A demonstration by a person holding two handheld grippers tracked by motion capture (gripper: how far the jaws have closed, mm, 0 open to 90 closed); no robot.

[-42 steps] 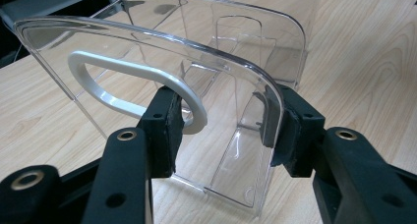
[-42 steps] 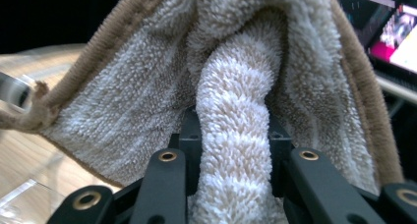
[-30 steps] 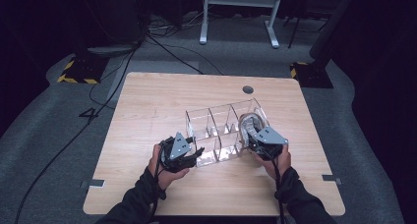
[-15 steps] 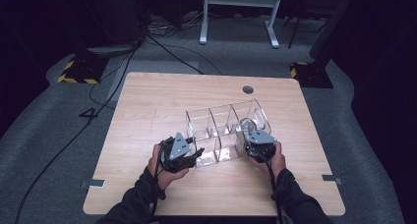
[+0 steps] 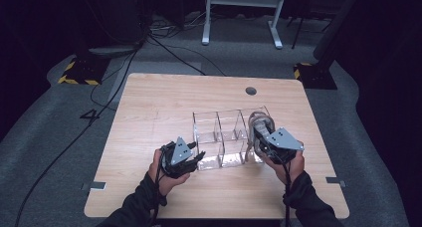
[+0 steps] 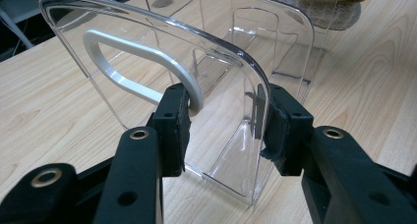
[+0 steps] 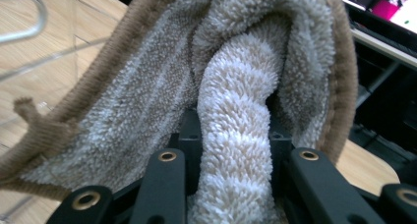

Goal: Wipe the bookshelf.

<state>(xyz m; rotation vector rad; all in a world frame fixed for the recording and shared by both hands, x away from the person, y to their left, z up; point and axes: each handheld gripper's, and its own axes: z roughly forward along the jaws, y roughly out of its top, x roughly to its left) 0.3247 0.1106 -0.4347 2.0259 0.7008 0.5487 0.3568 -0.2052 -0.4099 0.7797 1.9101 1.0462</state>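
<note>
A clear plastic organizer (image 5: 224,132) with several compartments stands on the wooden table (image 5: 149,102). My left gripper (image 5: 196,160) is at its near left end. In the left gripper view that gripper (image 6: 226,121) has just been closing. Its pads now press the organizer's curved end wall (image 6: 147,62) beside the white handle (image 6: 123,42). My right gripper (image 5: 259,137) hovers at the organizer's right end, shut on a beige fluffy towel (image 5: 260,122). In the right gripper view the towel (image 7: 236,101) bulges up between the jaws of that gripper (image 7: 233,135).
A round cable hole (image 5: 251,91) sits near the table's far edge. On the grey floor beyond lie black cables (image 5: 164,48), with white frame legs (image 5: 239,18) behind. Bare tabletop lies to the left of the organizer and behind it.
The right gripper has risen a little with the towel at the organizer's right end. The left hand has stayed at the left end.
</note>
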